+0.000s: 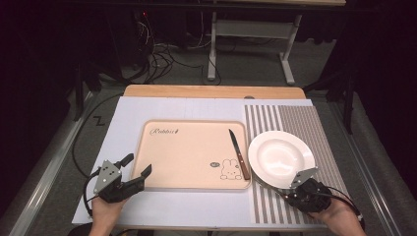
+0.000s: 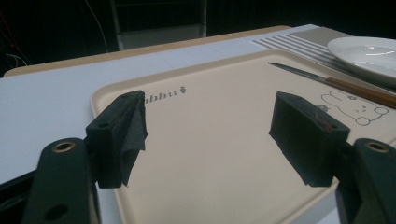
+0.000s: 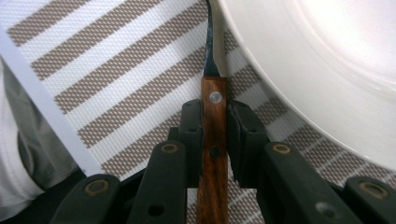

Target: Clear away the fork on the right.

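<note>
Right claw (image 3: 215, 114) clamped on wooden-handled utensil (image 3: 214, 93), which I read lying on striped mat (image 3: 116, 70), long axis up-frame along plate's (image 3: 327, 70) left rim; left claw (image 2: 210, 116) apart, farther off.

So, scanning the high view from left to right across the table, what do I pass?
left tool → tray → knife on the tray's right edge → plate
</note>
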Motion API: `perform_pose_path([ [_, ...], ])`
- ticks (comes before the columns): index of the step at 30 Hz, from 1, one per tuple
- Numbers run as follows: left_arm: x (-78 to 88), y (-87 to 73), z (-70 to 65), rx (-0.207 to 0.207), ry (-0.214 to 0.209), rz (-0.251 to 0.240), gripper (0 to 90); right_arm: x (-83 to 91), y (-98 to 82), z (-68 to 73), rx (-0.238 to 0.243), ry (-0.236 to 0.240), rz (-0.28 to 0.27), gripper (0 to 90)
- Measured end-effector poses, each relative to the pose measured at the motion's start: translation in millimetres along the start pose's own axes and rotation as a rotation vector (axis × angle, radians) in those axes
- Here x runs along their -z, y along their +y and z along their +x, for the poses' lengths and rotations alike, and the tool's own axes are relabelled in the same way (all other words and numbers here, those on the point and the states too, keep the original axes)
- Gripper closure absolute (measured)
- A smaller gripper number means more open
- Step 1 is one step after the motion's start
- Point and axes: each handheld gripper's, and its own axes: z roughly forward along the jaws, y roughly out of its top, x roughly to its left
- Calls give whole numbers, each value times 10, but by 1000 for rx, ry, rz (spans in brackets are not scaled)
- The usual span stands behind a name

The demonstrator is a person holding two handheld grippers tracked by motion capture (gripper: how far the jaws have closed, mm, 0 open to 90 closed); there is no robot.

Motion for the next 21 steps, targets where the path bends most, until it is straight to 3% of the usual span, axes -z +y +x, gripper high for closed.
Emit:
perform_pose_path([
  [21,4,0,-2,0,-1,-3,276,68,143,107,17,43,-75,791],
])
